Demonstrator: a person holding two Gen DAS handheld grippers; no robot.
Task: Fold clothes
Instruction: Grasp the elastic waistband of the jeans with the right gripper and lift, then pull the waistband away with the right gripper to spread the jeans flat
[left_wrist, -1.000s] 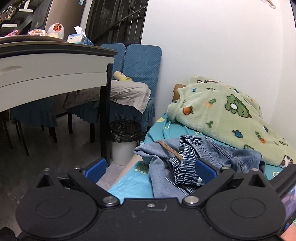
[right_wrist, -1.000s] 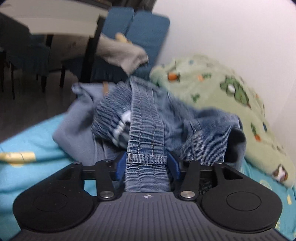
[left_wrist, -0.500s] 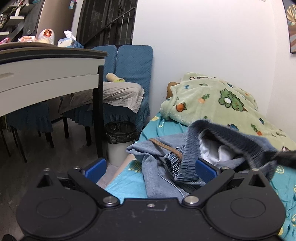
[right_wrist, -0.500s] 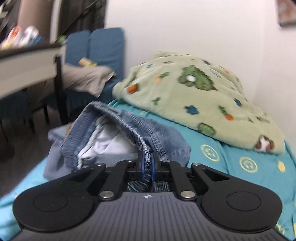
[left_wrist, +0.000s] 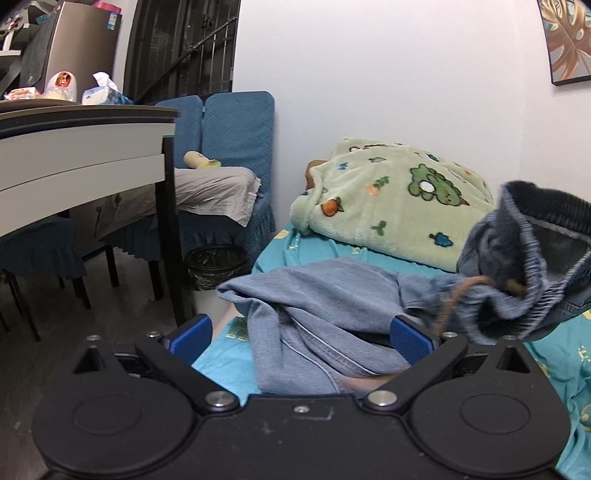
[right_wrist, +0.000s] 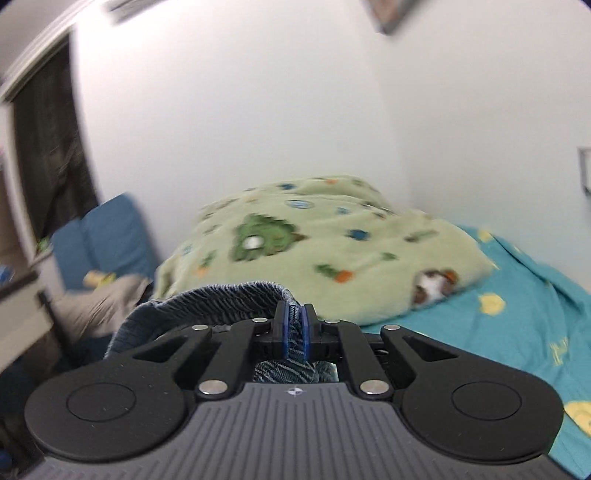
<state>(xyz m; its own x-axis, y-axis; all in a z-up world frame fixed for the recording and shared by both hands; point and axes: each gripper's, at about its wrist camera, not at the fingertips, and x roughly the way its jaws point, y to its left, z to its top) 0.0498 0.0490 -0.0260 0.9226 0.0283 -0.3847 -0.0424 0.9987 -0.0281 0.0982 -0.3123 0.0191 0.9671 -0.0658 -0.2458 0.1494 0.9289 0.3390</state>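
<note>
Blue denim jeans (left_wrist: 317, 306) lie crumpled on the turquoise bed sheet (left_wrist: 225, 363). Their elastic waistband (left_wrist: 532, 254) is lifted off the bed at the right of the left wrist view, with a brown drawstring (left_wrist: 454, 295) hanging from it. My right gripper (right_wrist: 293, 325) is shut on the waistband (right_wrist: 229, 295), pinching the ribbed denim between its blue pads. My left gripper (left_wrist: 301, 334) stands open low over the bed's near edge, with the jeans' lighter fabric lying between its blue fingertips (left_wrist: 410, 338), not pinched.
A green cartoon-print fleece blanket (left_wrist: 399, 199) is heaped against the white wall behind the jeans. Left of the bed stand a black-lined bin (left_wrist: 216, 264), blue-covered chairs (left_wrist: 236, 122) with grey cloth, and a table (left_wrist: 85, 147) carrying a tissue box.
My right gripper closed on the jeans' waistband and raised it up and to the right, off the bed. The jeans' lower part stretched out flatter. The left gripper stayed open.
</note>
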